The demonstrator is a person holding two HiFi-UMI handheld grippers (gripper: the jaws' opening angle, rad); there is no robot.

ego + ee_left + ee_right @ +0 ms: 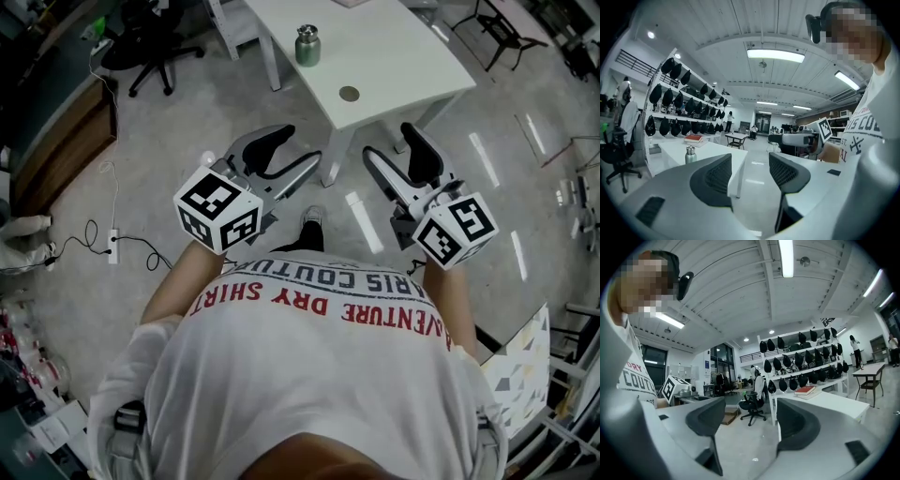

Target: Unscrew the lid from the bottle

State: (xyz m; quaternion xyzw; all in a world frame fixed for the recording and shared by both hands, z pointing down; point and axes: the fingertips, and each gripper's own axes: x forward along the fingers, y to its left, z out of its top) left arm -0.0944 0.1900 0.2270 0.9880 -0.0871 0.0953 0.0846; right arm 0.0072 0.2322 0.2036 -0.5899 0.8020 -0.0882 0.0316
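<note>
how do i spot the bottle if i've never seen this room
Find the white table ahead of the person. Near its left edge in the head view stands a small metallic bottle with its lid on. It is the only upright thing there; the round disc nearby lies flat.

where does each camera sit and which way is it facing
Head view: on the person's head, looking steeply down at the white table and bottle; shows shirt, left gripper and right gripper, both open.
Left gripper view: rides the left gripper, facing along its parted jaws towards table and bottle; right gripper and shirt at right.
Right gripper view: rides the right gripper, facing shelves and an office chair past parted jaws; shirt at left.
Shared: head and left gripper views both show the bottle.
</note>
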